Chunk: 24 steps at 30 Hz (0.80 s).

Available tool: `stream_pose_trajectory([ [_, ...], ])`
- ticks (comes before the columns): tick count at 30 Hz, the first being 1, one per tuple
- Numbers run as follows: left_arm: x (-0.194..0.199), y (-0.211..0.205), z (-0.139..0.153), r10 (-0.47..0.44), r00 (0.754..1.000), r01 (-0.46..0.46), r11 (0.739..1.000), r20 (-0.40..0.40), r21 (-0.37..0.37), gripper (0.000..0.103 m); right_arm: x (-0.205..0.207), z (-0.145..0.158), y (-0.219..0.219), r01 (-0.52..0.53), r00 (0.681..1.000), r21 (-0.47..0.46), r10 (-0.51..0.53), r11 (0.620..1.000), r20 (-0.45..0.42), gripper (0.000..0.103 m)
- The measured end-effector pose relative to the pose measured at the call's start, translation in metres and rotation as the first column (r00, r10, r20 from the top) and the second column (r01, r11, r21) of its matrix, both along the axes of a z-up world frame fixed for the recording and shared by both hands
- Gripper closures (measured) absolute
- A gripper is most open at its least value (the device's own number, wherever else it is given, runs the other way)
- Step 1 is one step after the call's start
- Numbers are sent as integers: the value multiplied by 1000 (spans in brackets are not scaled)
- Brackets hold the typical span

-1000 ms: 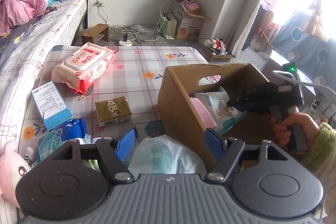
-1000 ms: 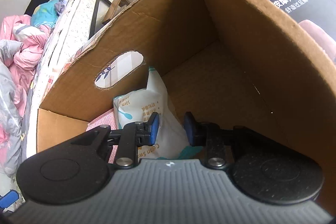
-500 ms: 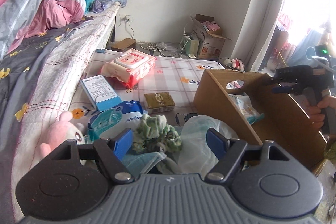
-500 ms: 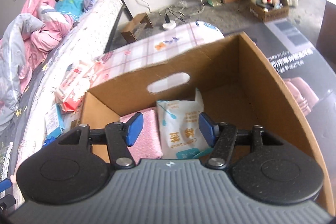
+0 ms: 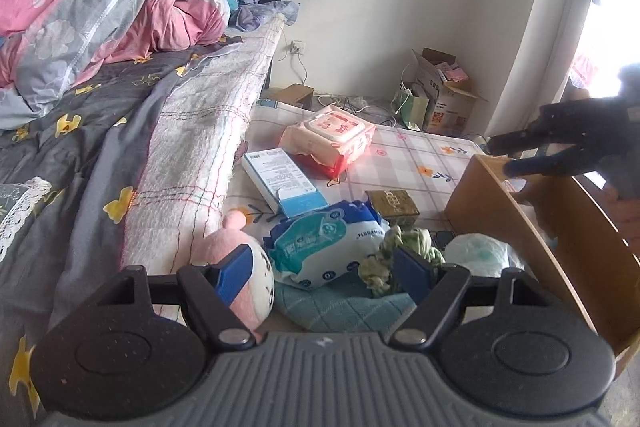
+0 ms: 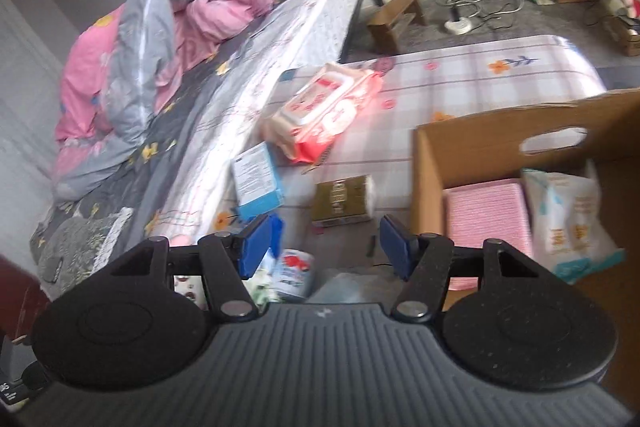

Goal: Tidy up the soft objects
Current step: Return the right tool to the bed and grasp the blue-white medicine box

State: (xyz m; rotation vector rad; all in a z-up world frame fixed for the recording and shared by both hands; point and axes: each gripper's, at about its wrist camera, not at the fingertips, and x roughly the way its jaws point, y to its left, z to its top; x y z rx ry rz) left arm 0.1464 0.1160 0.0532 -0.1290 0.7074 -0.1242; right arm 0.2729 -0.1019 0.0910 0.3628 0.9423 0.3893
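Note:
A cardboard box (image 6: 472, 131) stands on the checked mat and holds a pink cloth pack (image 6: 486, 211) and a white pouch (image 6: 568, 215). Left of it lie a blue-white wipes pack (image 5: 328, 243), a green rag (image 5: 400, 251), a white plastic bag (image 5: 480, 255), a pink plush toy (image 5: 248, 267), a teal cushion (image 5: 344, 307), a pink wipes pack (image 5: 332, 139), an olive pack (image 5: 392, 203) and a blue-white box (image 5: 280, 179). My left gripper (image 5: 324, 275) is open and empty above the pile. My right gripper (image 6: 324, 247) is open and empty, left of the box; it also shows in the left wrist view (image 5: 520, 155).
A bed (image 5: 120, 99) with a pink and grey quilt (image 5: 100, 7) runs along the left. Cardboard boxes (image 5: 444, 95), cables and a power strip (image 6: 460, 23) lie on the floor by the far wall. A curtain (image 5: 540, 27) hangs at the right.
My right gripper has lifted out of the box, opened and swung left over the mat. My left gripper has pulled back and turned left, away from the white bag.

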Motion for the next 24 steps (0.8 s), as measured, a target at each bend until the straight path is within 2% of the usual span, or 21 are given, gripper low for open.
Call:
stream_pose_trajectory([
  [4, 65, 3, -9, -14, 998, 14, 1000, -58, -3, 24, 50, -11, 60, -102, 993, 79, 107, 992, -57, 43],
  [7, 118, 5, -29, 4, 989, -2, 1000, -151, 16, 25, 97, -31, 96, -132, 982, 132, 148, 982, -120, 43],
  [9, 149, 4, -42, 22, 977, -15, 999, -212, 34, 25, 128, -49, 119, -150, 974, 124, 168, 981, -149, 43],
  [13, 205, 8, -76, 16, 941, -14, 1000, -337, 7, 25, 180, -88, 147, -149, 965, 86, 164, 985, -203, 43],
  [18, 245, 12, -106, 42, 904, -41, 999, -424, 11, 27, 222, -133, 159, -133, 950, 85, 151, 988, -274, 44],
  [20, 258, 15, -116, 61, 882, -70, 998, -467, -2, 29, 232, -150, 162, -129, 940, 82, 148, 988, -307, 45],
  [24, 266, 15, -119, 56, 888, -69, 998, -457, -11, 29, 238, -174, 167, -132, 919, 84, 153, 988, -364, 47],
])
